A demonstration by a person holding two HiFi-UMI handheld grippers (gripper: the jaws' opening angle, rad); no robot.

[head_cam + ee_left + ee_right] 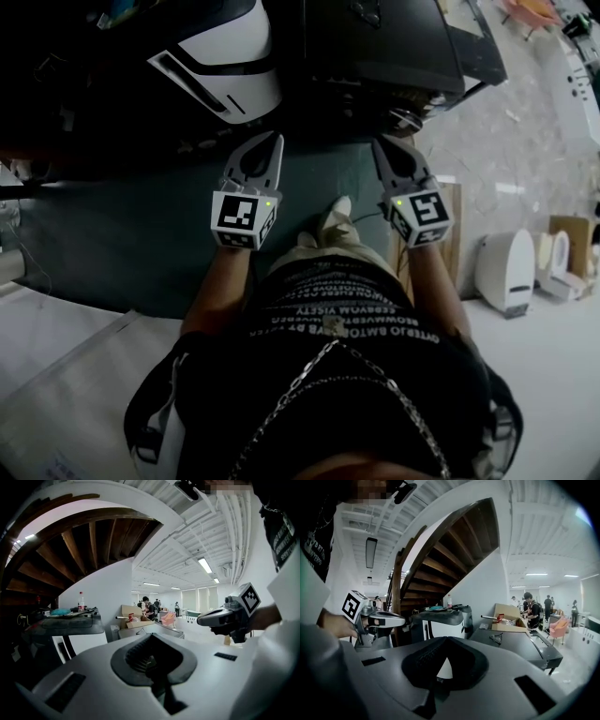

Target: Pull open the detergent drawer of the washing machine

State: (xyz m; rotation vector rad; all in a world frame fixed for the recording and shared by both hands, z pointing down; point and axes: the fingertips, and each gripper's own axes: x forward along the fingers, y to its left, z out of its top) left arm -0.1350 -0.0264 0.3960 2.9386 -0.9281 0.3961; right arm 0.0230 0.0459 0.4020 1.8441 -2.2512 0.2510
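A white washing machine stands ahead of me, with a dark strip across its front panel; I cannot make out its drawer. The same machine, grey-topped, lies left of centre in the left gripper view and straight ahead in the right gripper view. Neither gripper touches it. My left gripper is shut with nothing in it. Held level beside it, my right gripper also has its tips together and holds nothing. Each gripper sees the other: right, left.
A dark flat-topped unit stands right of the washer. A bottle and clutter rest on the washer's top. A wooden staircase rises above. A teal mat covers the floor. White fixtures stand at the right; people work far behind.
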